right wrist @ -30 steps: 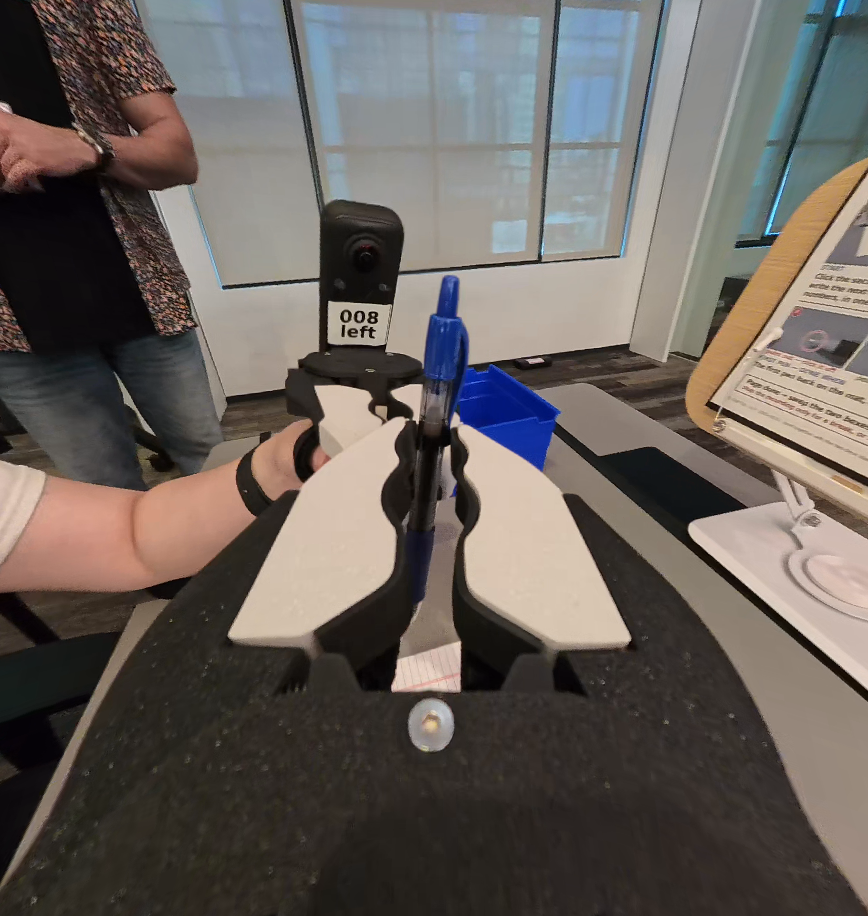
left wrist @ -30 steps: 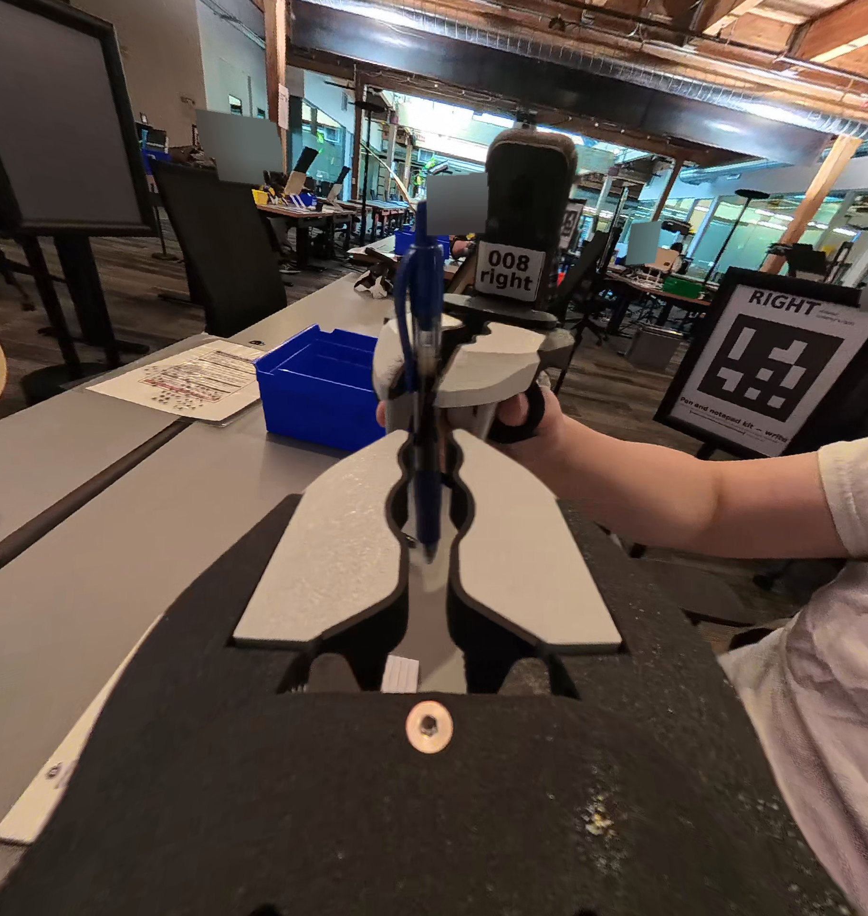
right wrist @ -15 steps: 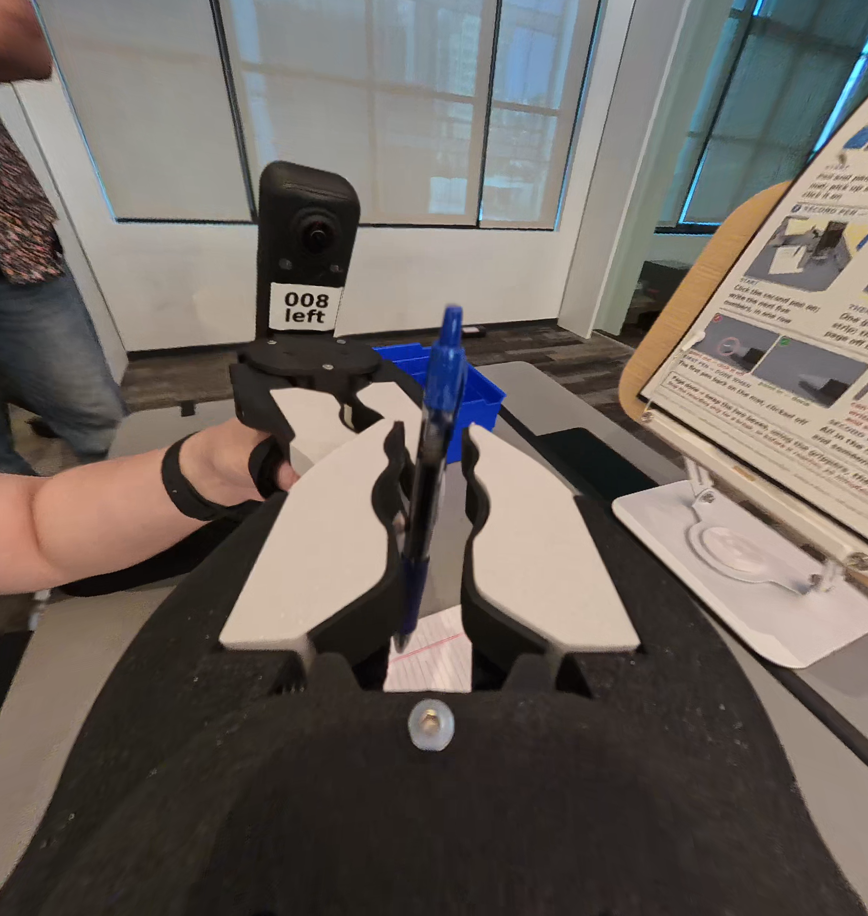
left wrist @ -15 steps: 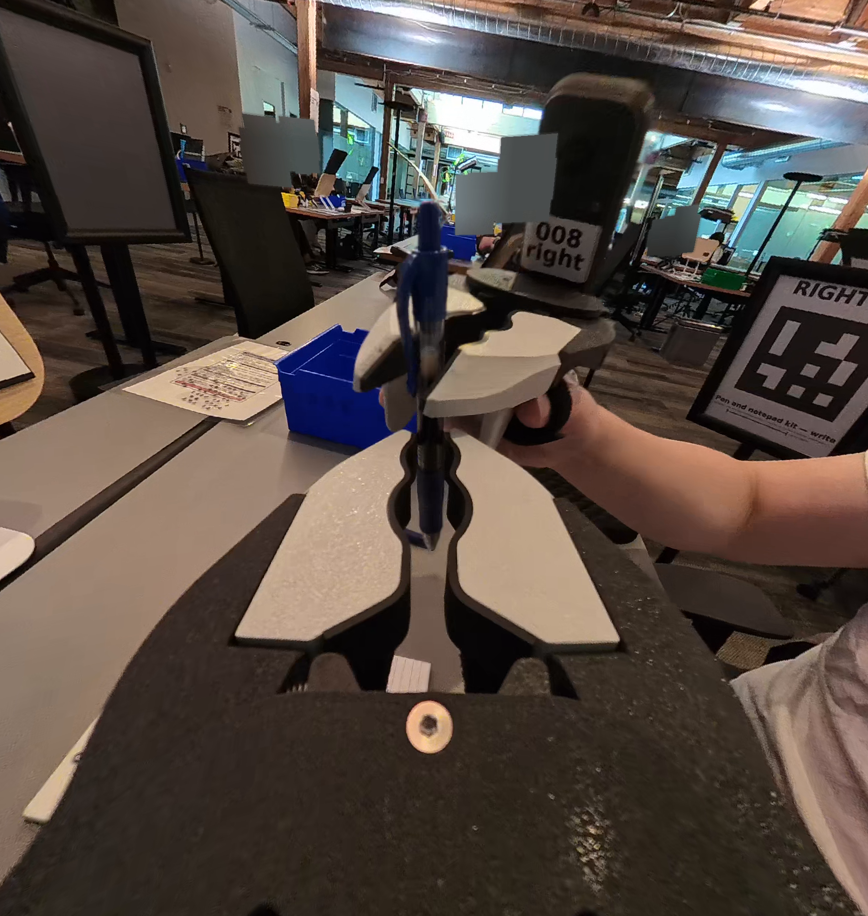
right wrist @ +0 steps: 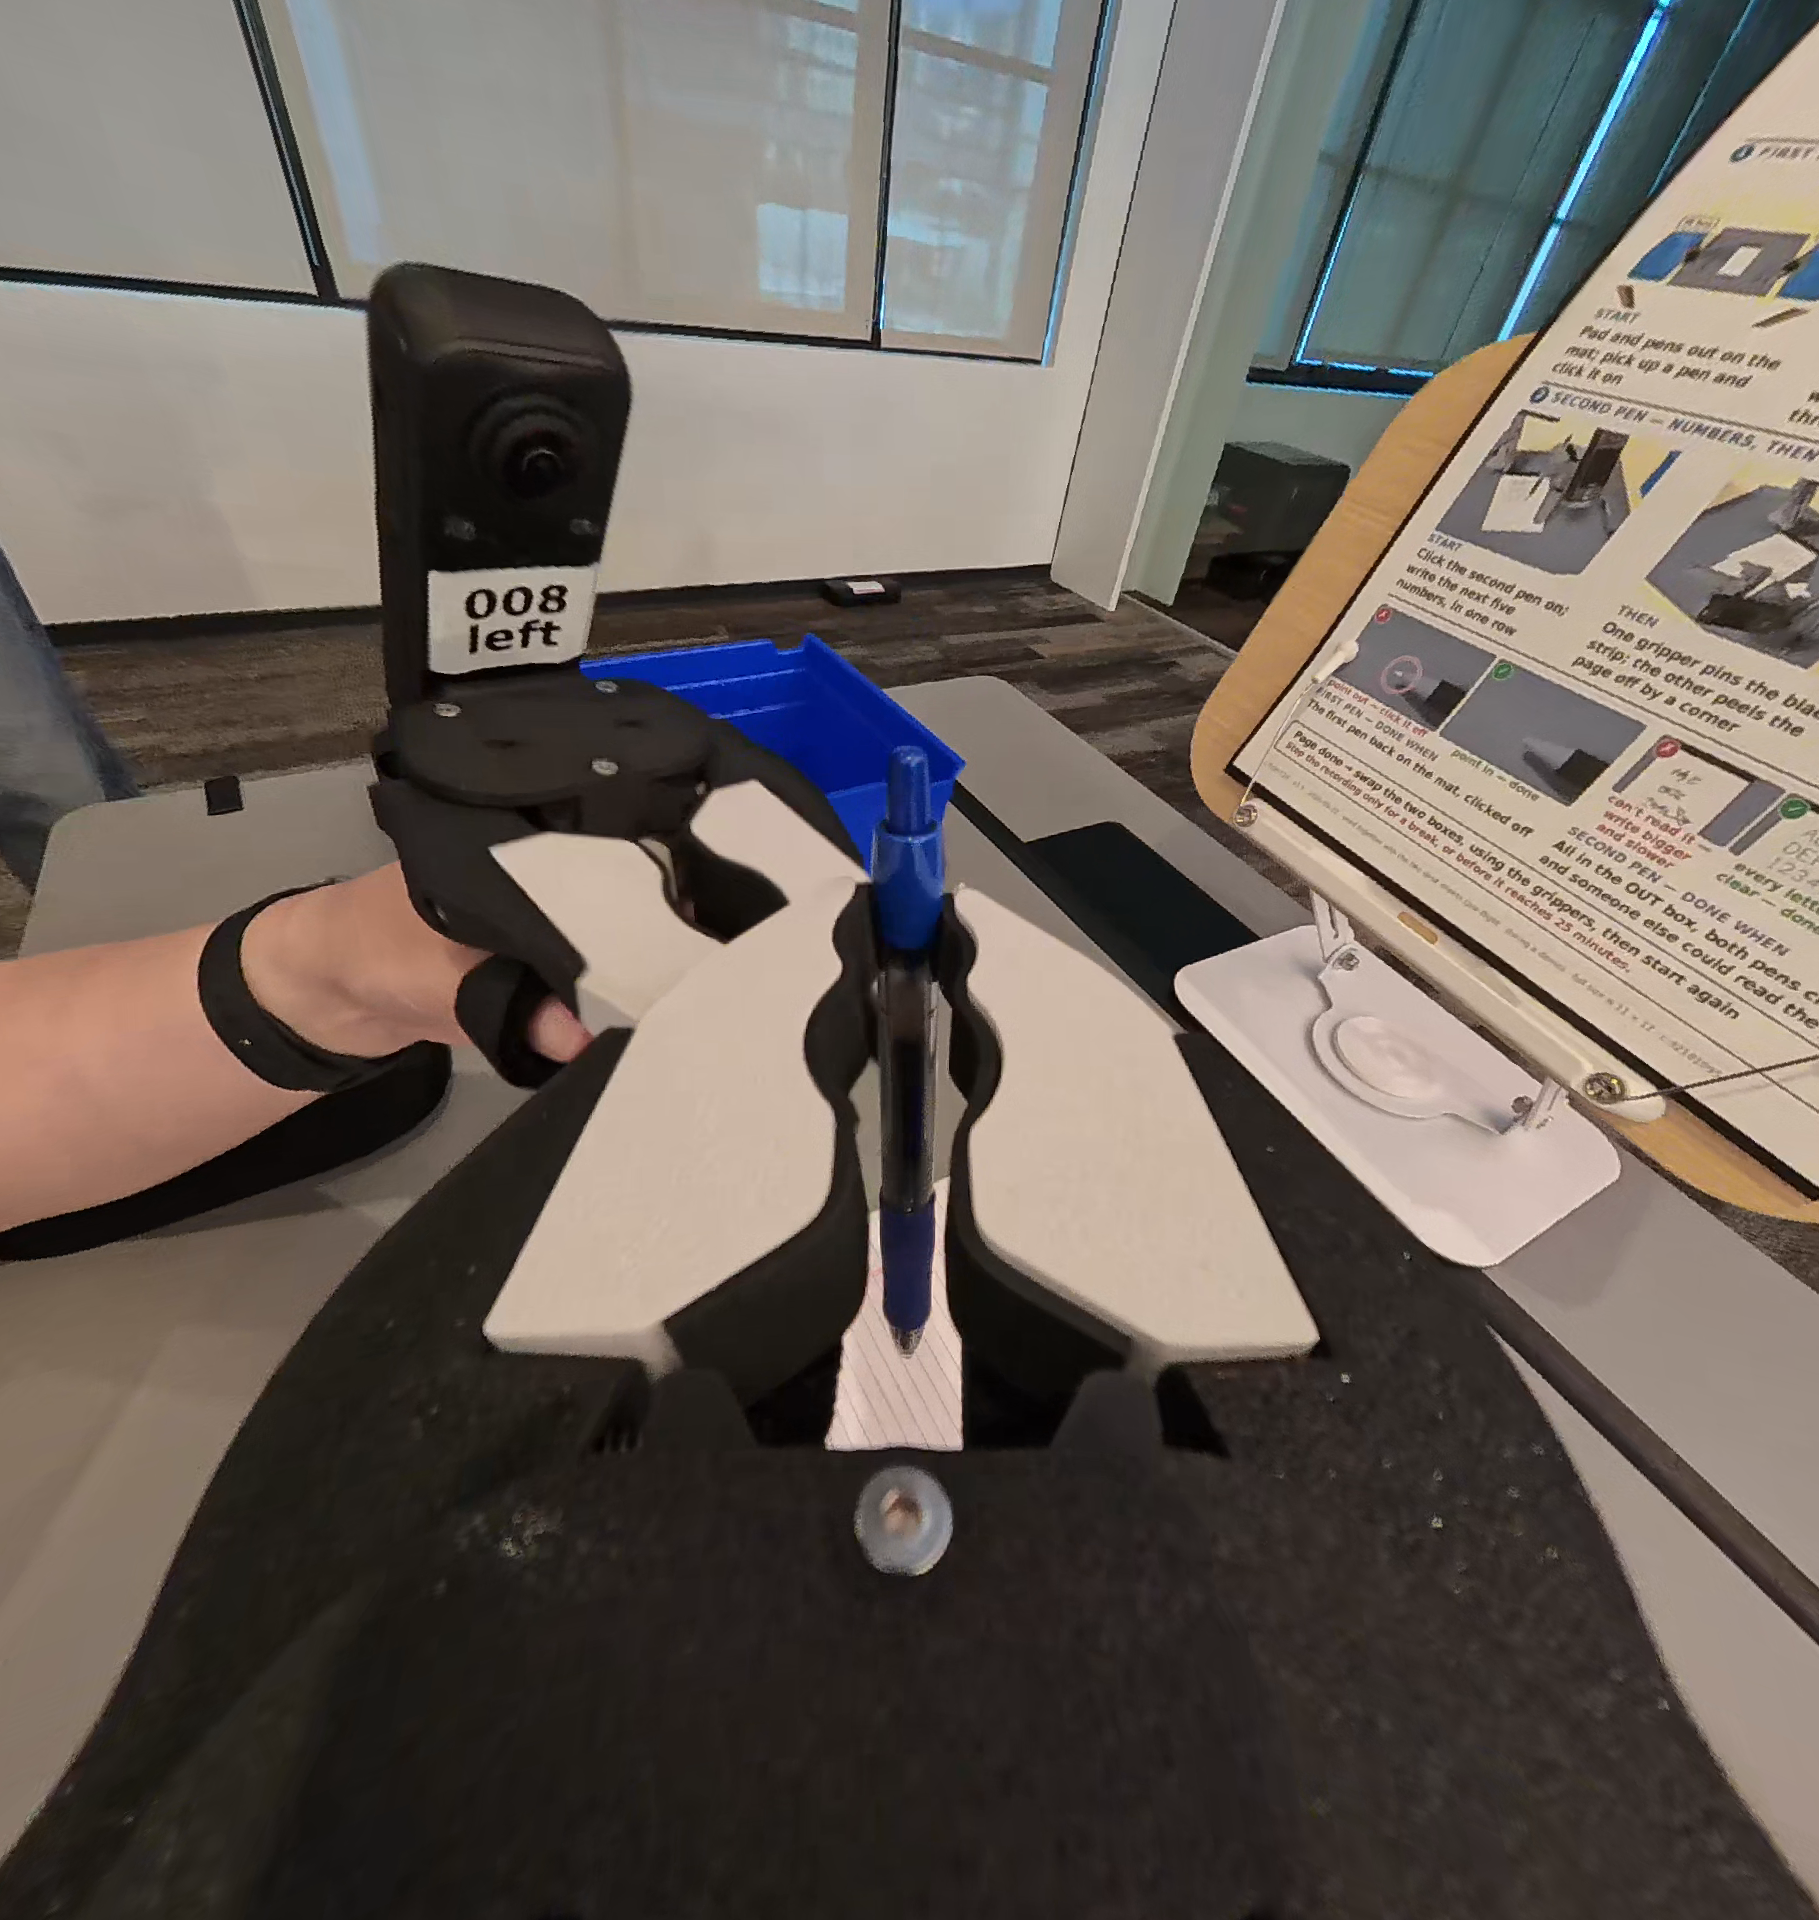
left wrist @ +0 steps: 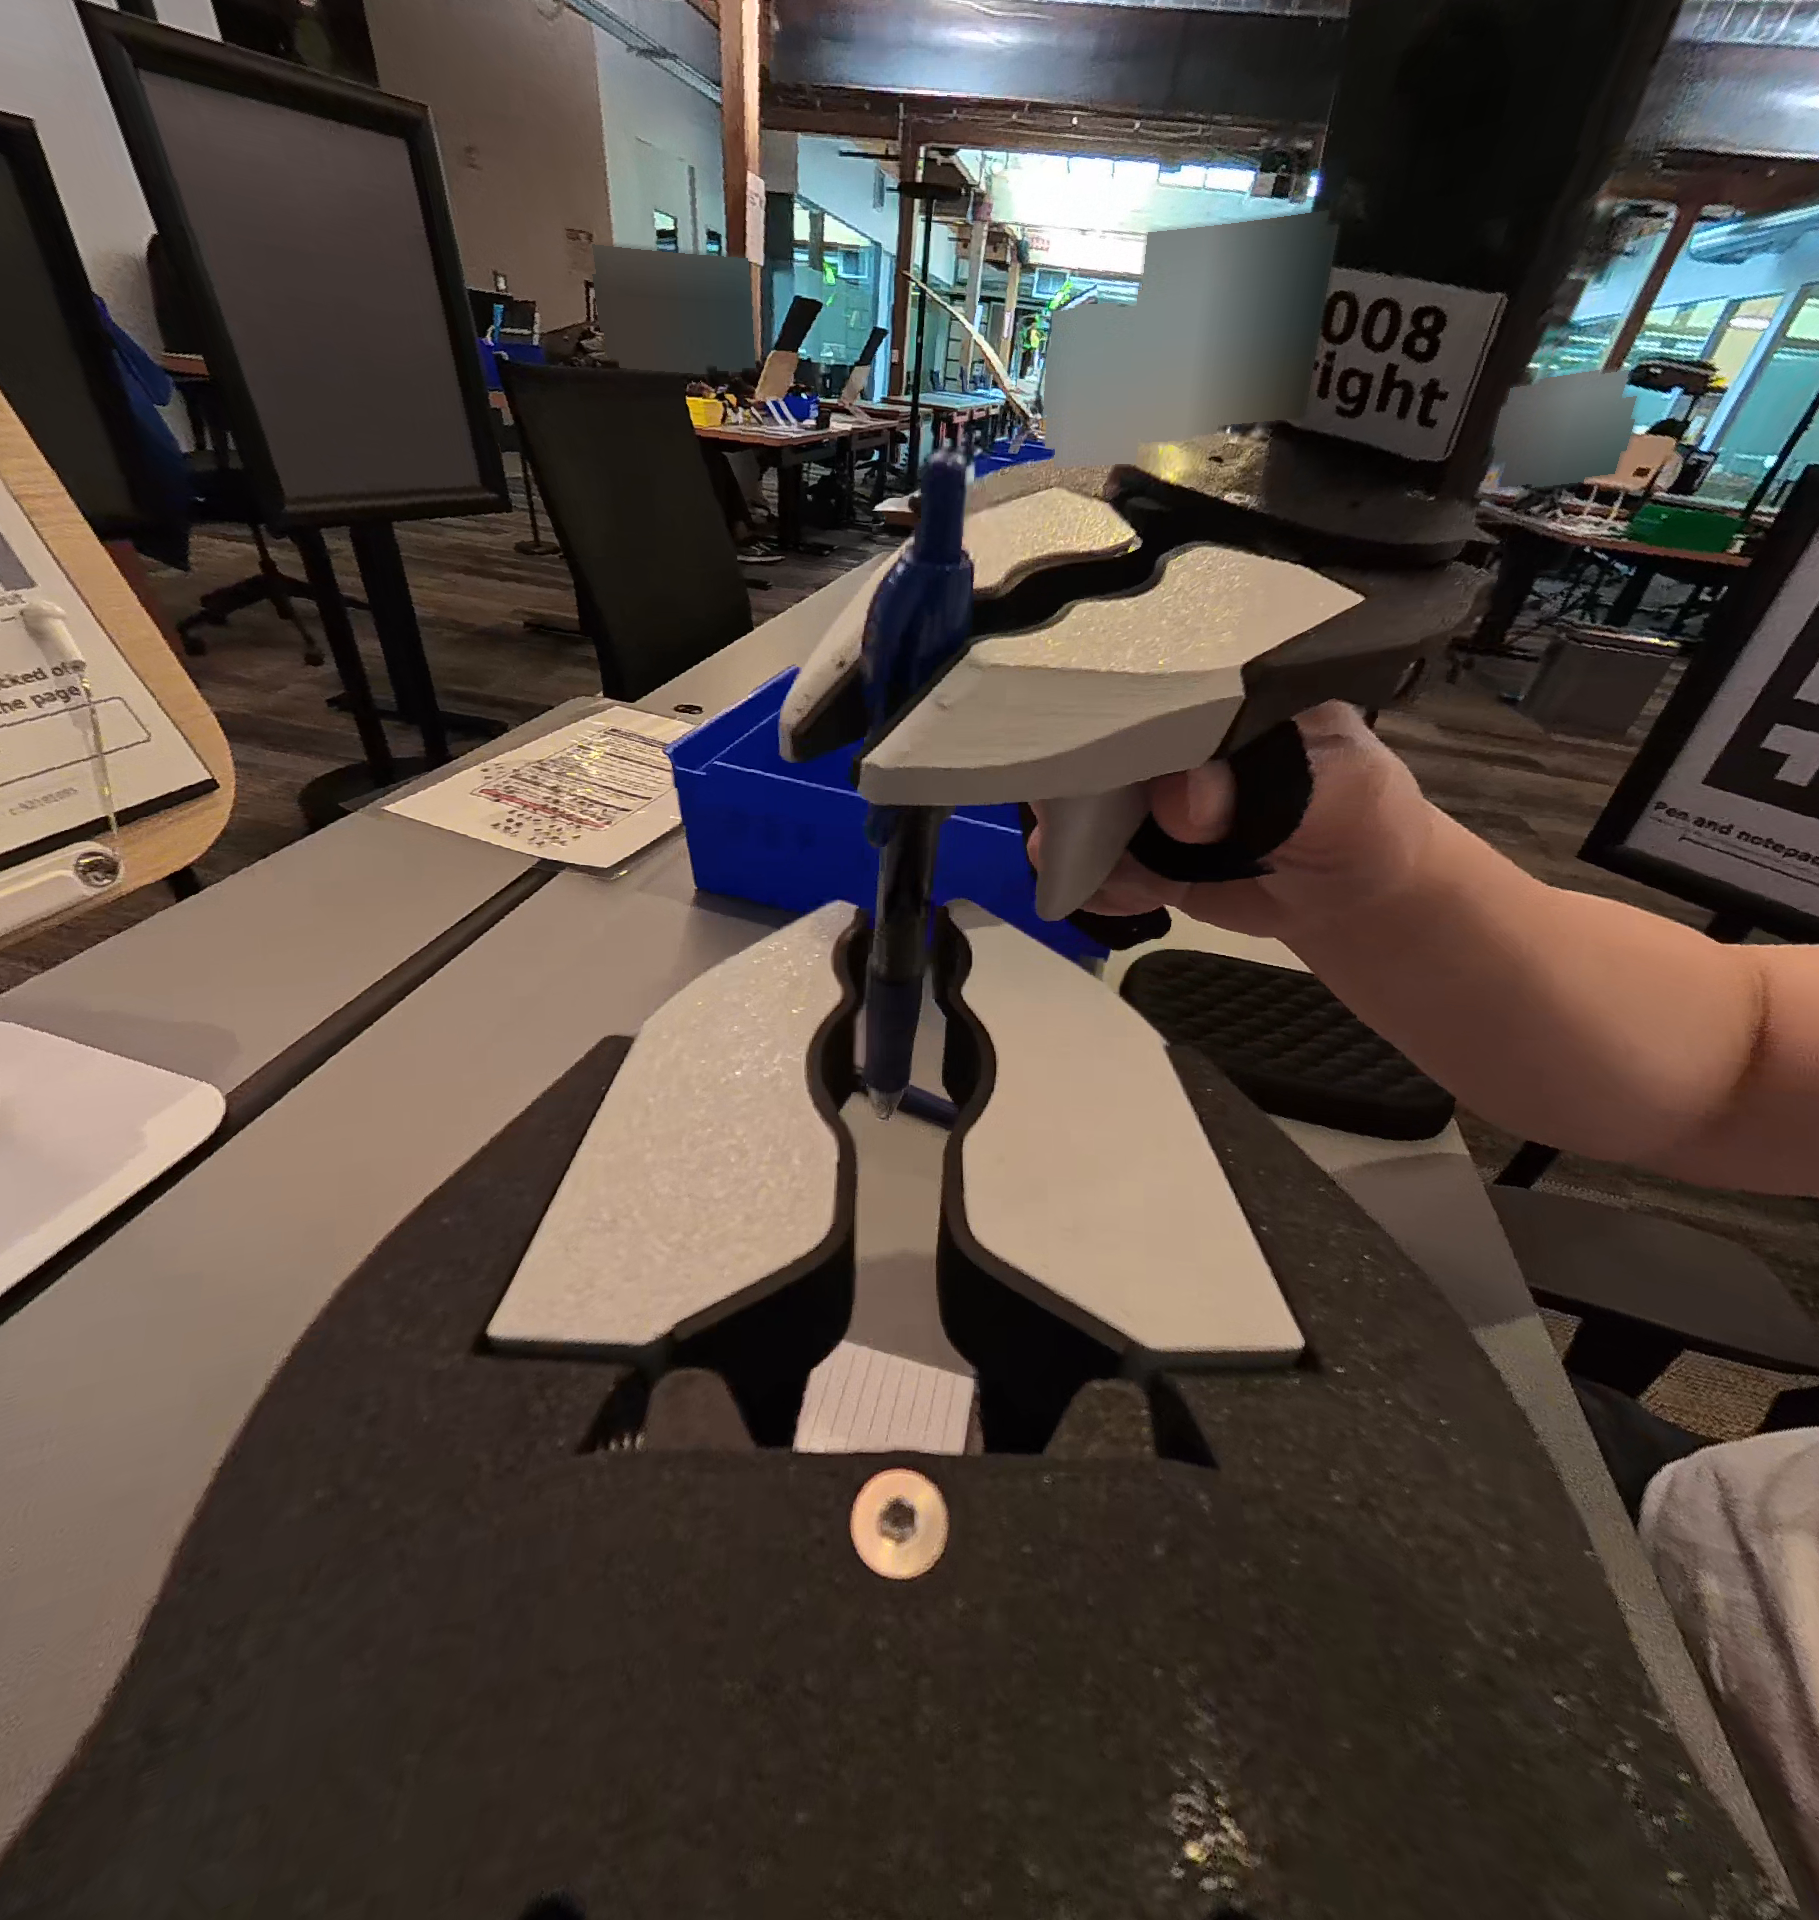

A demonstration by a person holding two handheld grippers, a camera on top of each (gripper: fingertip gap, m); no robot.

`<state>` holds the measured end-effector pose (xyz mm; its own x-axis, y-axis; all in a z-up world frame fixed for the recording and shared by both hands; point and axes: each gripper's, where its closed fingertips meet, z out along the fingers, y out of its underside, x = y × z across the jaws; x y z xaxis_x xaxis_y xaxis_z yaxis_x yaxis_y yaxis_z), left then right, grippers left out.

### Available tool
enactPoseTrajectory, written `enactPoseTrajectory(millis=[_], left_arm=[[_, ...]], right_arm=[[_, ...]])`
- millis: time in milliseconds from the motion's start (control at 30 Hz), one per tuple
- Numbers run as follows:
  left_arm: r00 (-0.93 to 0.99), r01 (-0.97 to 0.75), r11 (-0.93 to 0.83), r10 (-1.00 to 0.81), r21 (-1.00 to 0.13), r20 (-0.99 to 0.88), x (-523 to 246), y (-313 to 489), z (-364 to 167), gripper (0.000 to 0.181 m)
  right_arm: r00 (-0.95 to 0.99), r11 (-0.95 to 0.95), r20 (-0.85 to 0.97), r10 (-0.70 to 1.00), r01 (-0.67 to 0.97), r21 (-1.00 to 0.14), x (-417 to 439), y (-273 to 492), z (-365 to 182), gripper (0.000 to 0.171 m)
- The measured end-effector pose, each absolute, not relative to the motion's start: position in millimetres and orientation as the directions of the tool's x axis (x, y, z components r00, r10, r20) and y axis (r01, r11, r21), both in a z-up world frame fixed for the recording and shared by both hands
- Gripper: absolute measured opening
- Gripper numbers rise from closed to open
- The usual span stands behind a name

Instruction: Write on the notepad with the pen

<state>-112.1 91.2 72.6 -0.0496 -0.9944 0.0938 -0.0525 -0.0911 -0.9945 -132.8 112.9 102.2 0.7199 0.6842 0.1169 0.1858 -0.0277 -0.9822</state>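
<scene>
The right gripper's fingers clamped the blue pen upright, tip down over the lined notepad on the grey desk. The left gripper's fingers stood slightly apart around the pen's lower end, contact unclear.

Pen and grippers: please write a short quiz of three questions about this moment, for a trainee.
1. True or false: the tip of the pen points down at the lined notepad.
2. What does the right gripper hold? A) a cup B) the pen C) nothing
3. Fill in: the colour of the plastic bin is ___.
Key: 1 true; 2 B; 3 blue.
</scene>
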Motion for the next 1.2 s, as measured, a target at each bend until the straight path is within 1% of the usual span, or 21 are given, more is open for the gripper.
enactPoseTrajectory(millis=[33,167,367,533,600,667,700,767,867,933,1033,1133,1200], left_arm=[[-0.043,-0.043,-0.096,-0.994,-0.994,0.098,-113,93,74,0.019],[-0.014,-0.026,-0.118,-0.993,-0.993,0.119,-127,107,83,0.034],[0.020,0.140,-0.144,-0.989,-0.980,0.148,-149,115,119,0.035],[0.140,0.165,-0.126,-0.979,-0.978,0.150,-149,127,122,0.035],[0.159,0.188,-0.122,-0.975,-0.975,0.152,-151,131,126,0.035],[0.163,0.202,-0.116,-0.975,-0.973,0.150,-153,134,130,0.032],[0.149,0.204,-0.103,-0.980,-0.974,0.135,-152,132,133,0.023],[0.100,0.219,-0.081,-0.989,-0.972,0.105,-150,126,140,0.000],[-0.034,0.221,-0.127,-0.992,-0.967,0.123,-142,112,150,0.000],[-0.081,0.198,-0.115,-0.992,-0.973,0.101,-134,105,151,0.000],[-0.086,0.111,-0.056,-0.995,-0.992,0.047,-121,105,142,0.000],[-0.077,0.038,-0.036,-0.996,-0.999,0.033,-108,105,129,0.000],[-0.066,0.019,-0.025,-0.998,-1.000,0.024,-103,106,123,0.000]], right_arm=[[0.721,-0.032,0.116,0.683,0.188,-0.982,-130,114,101,0.011],[0.699,-0.047,0.089,0.710,0.174,-0.984,-122,115,94,0.011],[0.691,-0.059,0.089,0.718,0.187,-0.981,-116,117,81,0.011],[0.686,-0.051,0.112,0.719,0.212,-0.976,-116,120,71,0.011],[0.684,-0.057,0.111,0.721,0.218,-0.974,-116,120,67,0.011],[0.678,-0.061,0.111,0.726,0.224,-0.973,-117,121,64,0.011],[0.675,-0.063,0.110,0.729,0.227,-0.972,-118,121,62,0.011],[0.665,-0.062,0.108,0.739,0.227,-0.972,-119,120,61,0.011],[0.655,-0.056,0.108,0.748,0.223,-0.973,-120,120,62,0.010],[0.649,-0.058,0.099,0.755,0.215,-0.975,-120,121,62,0.011],[0.640,-0.070,0.079,0.765,0.204,-0.976,-120,120,61,0.011],[0.638,-0.070,0.079,0.766,0.204,-0.976,-120,120,62,0.010],[0.636,-0.070,0.084,0.767,0.213,-0.975,-120,119,62,0.011]])
